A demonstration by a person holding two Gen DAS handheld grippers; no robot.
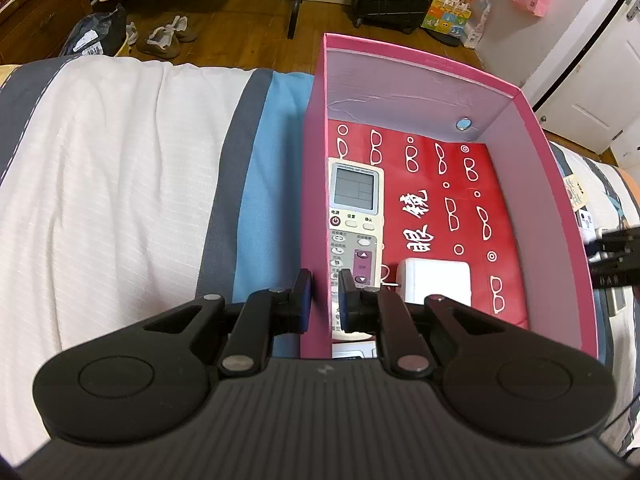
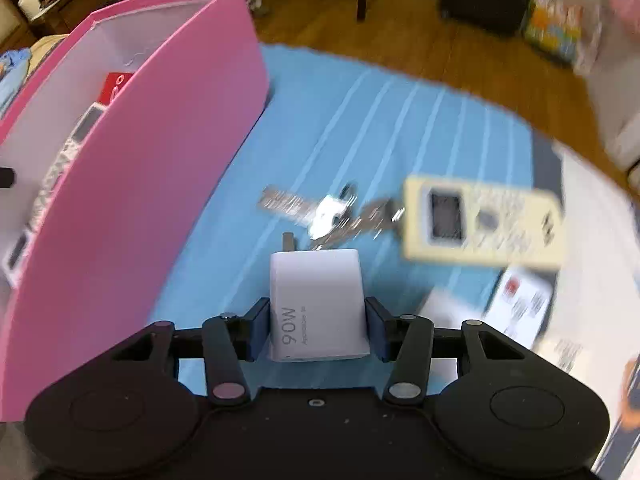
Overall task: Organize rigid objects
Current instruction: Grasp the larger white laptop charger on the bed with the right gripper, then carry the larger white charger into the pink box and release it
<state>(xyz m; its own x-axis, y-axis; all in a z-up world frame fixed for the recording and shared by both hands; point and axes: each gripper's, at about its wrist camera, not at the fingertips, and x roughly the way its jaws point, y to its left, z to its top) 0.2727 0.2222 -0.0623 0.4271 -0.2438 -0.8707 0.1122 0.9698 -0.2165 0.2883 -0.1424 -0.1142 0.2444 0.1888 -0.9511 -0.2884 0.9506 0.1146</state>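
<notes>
An open pink box (image 1: 520,94) stands on the bed, and my left gripper (image 1: 326,296) is shut on its left wall. Inside the box, a white air-conditioner remote (image 1: 354,216) and a white power adapter (image 1: 436,280) rest on a red sheet printed with glasses (image 1: 460,200). In the right wrist view my right gripper (image 2: 318,320) points down at the blue bedding. Its pads sit against both sides of a white 90W charger (image 2: 316,300). The pink box (image 2: 160,160) rises just left of it.
Beyond the charger, a bunch of keys (image 2: 340,216) and a cream remote (image 2: 480,224) lie blurred on the blue striped bedding (image 2: 400,120). Small papers (image 2: 520,304) lie to the right. Past the bed edge are wooden floor (image 1: 248,12), shoes (image 1: 164,38) and bags.
</notes>
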